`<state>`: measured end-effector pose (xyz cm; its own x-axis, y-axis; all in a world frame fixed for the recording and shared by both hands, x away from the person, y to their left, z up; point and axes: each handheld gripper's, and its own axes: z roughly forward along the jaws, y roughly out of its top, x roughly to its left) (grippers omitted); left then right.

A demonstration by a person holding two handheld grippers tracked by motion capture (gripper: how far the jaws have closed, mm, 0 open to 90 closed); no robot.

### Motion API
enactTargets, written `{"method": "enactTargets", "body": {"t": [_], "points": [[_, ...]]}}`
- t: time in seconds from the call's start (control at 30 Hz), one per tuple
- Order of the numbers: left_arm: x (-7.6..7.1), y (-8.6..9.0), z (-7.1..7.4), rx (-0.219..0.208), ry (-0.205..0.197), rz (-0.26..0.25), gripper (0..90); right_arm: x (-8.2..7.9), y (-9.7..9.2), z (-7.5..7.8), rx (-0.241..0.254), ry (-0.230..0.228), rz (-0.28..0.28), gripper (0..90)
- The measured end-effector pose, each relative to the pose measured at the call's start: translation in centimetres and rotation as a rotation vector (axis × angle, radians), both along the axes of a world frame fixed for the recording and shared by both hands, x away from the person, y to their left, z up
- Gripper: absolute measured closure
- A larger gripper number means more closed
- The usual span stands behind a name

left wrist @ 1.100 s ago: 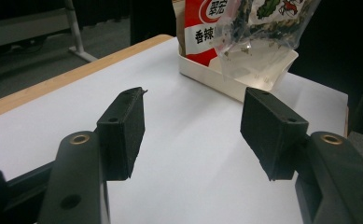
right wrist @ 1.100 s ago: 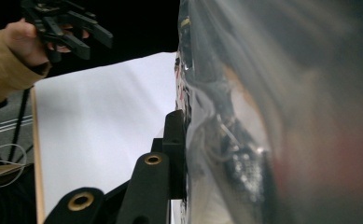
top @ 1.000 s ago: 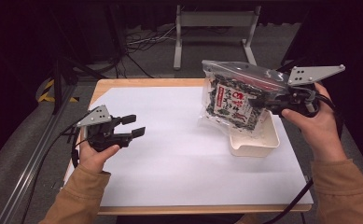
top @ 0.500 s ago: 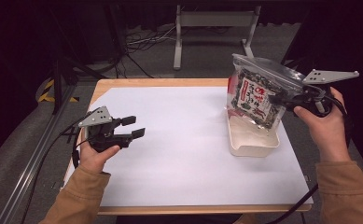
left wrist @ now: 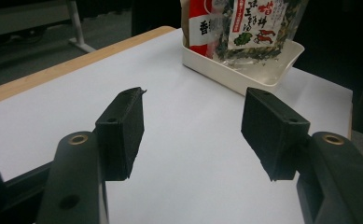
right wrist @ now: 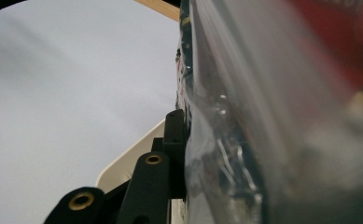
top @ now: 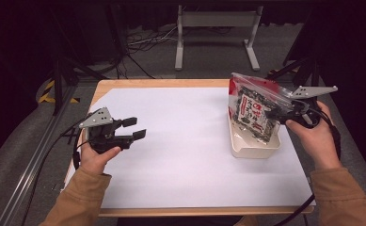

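- Your right tool [top: 275,113] sits at the right of the high view, its jaws pinching the right-hand edge of a clear snack bag [top: 252,109] with a red strip and printed label.
- In the right gripper view, one black jaw presses flat against the bag's [right wrist: 272,107] plastic; the other jaw is hidden behind the bag.
- The bag hangs roughly upright, with its lower end down inside the white tray [top: 253,147]. Whether it touches the tray floor cannot be told.
- The tray stands on the right part of the white sheet [top: 180,155] that covers the desk [top: 138,83], just in front of your right hand [top: 314,136].
- Your left tool [top: 134,128] is held at the left of the high view, above the sheet's left edge, well apart from the tray.
- Its jaws stand spread with nothing between them; the left gripper view shows bare sheet in the gap of the left tool [left wrist: 192,128].
- That same view shows the bag [left wrist: 249,23] and tray [left wrist: 244,77] at the upper right of the frame.
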<state>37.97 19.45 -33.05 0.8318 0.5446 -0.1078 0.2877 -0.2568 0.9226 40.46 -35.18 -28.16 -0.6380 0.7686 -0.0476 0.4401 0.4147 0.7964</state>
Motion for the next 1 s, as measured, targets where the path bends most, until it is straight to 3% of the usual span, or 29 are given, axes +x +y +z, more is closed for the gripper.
{"method": "enactTargets", "body": {"t": [0.07, 0.17, 0.43, 0.47, 0.53, 0.6, 0.63, 0.77, 1.0], "points": [[-0.1, 0.0, -0.1, 0.000, 0.001, -0.001, 39.6, -0.1, 0.0, -0.4, 0.006, -0.004, -0.009, 75.5], [-0.2, 0.0, -0.1, -0.003, 0.007, 0.000, 39.6, 0.2, -0.2, -1.7, -0.005, 0.028, -0.008, 75.4], [-0.1, 0.0, -0.2, -0.002, 0.007, 0.002, 39.2, -0.1, -1.5, -2.5, 0.074, -0.006, 0.002, 71.8], [-0.1, 0.0, -0.2, -0.003, 0.008, 0.002, 39.1, -0.1, -1.6, -2.6, 0.095, -0.005, -0.009, 62.1], [-0.2, 0.1, -0.2, -0.005, 0.010, 0.009, 39.0, -0.2, -1.8, -2.6, 0.106, -0.011, -0.018, 57.1], [-0.3, 0.3, -0.2, -0.006, 0.002, 0.012, 38.6, -0.6, -2.2, -3.0, 0.155, -0.057, -0.057, 40.4], [-0.5, 0.5, -0.2, -0.002, -0.002, 0.013, 38.2, -0.8, -2.5, -3.1, 0.167, -0.076, -0.074, 37.3], [-1.1, 1.0, -0.5, -0.001, -0.005, 0.027, 37.8, -2.0, -3.2, -3.7, 0.191, -0.109, -0.101, 31.1], [-2.3, 2.2, -1.6, 0.002, -0.008, 0.059, 36.3, -5.1, -3.5, -4.9, 0.196, -0.159, -0.104, 29.6]]}}
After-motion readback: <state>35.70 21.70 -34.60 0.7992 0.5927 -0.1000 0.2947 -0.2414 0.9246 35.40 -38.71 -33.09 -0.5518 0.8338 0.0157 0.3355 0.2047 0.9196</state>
